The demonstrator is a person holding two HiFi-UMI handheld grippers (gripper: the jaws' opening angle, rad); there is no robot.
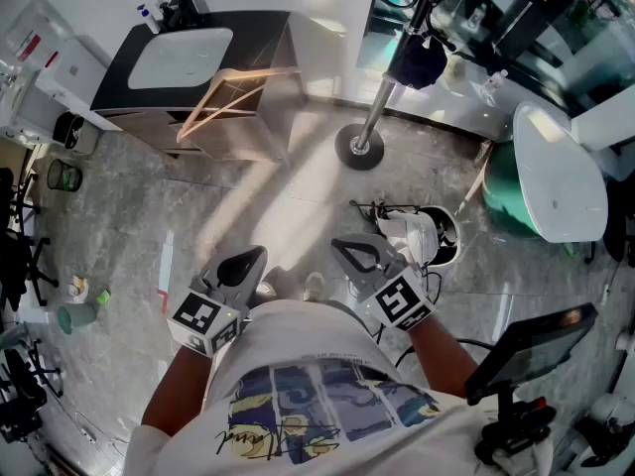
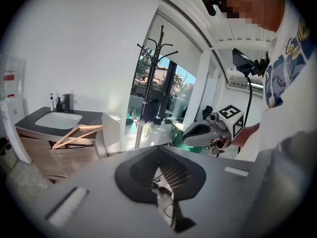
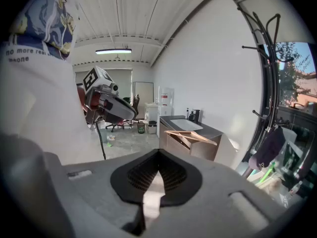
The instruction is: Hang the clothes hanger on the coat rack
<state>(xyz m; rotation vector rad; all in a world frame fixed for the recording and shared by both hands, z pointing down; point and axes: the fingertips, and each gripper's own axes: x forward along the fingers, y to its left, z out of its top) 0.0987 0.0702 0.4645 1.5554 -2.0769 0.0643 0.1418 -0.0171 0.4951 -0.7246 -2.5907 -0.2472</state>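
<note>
The wooden clothes hanger [image 1: 230,92] lies on top of a wood cabinet beside the sink, far ahead of both grippers; it also shows as hanger [image 2: 79,134] and hanger [image 3: 190,135]. The coat rack [image 1: 380,97] stands on a round base to the right of the cabinet, and a dark garment [image 1: 417,62] hangs on it. In the gripper views it appears as coat rack [image 2: 153,78] and coat rack [image 3: 270,73]. My left gripper [image 1: 238,266] and right gripper [image 1: 359,256] are held close to the person's body, both shut and empty, pointing toward the cabinet.
A dark counter with a white sink [image 1: 184,58] adjoins the cabinet. A bin with a white bag [image 1: 427,234] sits on the floor ahead right. A white chair [image 1: 561,172] and a screen on a stand [image 1: 531,350] crowd the right. A water dispenser [image 2: 10,128] stands at left.
</note>
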